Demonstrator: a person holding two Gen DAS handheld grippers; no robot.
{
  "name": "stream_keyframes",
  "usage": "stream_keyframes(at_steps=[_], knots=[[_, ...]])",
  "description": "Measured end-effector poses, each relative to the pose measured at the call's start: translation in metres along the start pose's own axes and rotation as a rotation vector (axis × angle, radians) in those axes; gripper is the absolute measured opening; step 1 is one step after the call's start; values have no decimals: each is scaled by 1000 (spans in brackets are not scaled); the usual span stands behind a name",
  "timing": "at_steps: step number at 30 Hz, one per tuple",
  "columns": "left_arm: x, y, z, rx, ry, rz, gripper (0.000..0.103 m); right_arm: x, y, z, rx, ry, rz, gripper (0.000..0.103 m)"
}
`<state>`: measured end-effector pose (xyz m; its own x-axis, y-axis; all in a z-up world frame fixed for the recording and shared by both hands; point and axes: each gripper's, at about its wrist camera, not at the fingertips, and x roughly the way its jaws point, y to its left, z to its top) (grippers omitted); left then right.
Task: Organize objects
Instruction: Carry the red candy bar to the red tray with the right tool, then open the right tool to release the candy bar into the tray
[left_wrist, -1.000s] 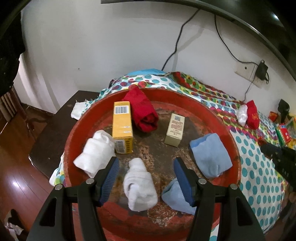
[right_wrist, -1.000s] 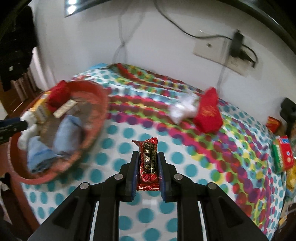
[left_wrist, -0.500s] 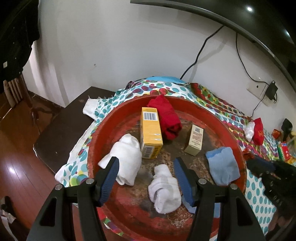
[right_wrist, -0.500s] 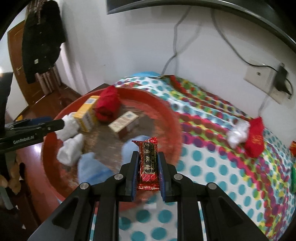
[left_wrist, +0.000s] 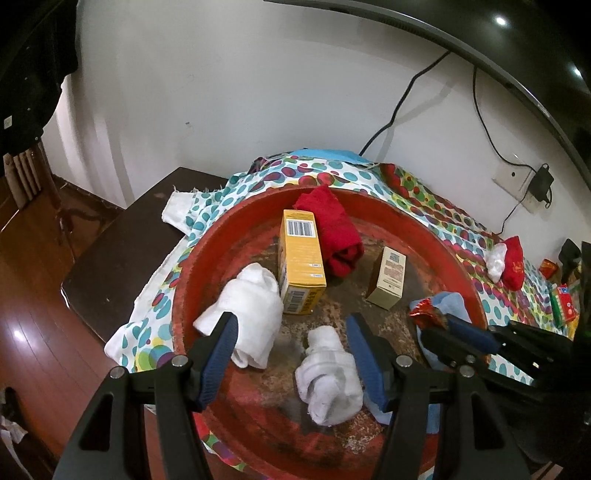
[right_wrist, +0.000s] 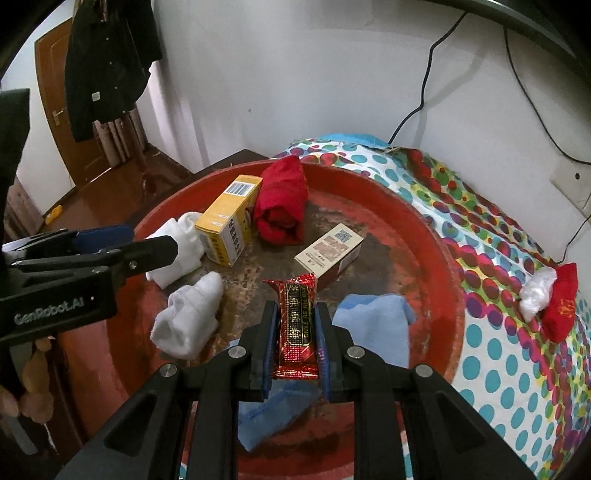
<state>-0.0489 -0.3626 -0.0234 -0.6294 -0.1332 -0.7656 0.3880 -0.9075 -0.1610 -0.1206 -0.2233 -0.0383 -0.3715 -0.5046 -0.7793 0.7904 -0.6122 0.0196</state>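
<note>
The right tongs (right_wrist: 295, 332) are clamped on a red foil candy bar (right_wrist: 297, 325), held by its long edges so the crinkly wrapper stays flat, above the near part of the round red basin (right_wrist: 436, 236) where, I judge, it is to be dropped. The left tongs (left_wrist: 291, 354) stand apart and empty over a rolled white sock (left_wrist: 328, 380). In the worn, rusty basin lie soft rolled socks, white, red (right_wrist: 282, 210) and pale blue (right_wrist: 373, 325), and two stiff cardboard boxes, yellow (right_wrist: 229, 221) and beige (right_wrist: 330, 251).
</note>
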Motion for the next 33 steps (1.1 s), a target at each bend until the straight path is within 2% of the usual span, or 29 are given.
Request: stream_keyframes(at_steps=[4,7,14,21,23,33], knots=[[2,-3,-1,13,5,4,63,5,0,1,-1,13,-1,22],[3,-4,-1,16,8,5,63,2,-2,1,4,-1,-8,37],[4,-10,-3,35,10,9,63,-9,-13,-3,19,-16,-24,37],[8,-25,-7,85,21,12,63,-25,-35,-11,63,-58,-49,49],[9,-28,-8,99,21,16,63,-30,-42,-14,70,-70,-65,49],[14,-48,-15,165,33,24,63,-48,-106,-41,159,-61,-161,56]])
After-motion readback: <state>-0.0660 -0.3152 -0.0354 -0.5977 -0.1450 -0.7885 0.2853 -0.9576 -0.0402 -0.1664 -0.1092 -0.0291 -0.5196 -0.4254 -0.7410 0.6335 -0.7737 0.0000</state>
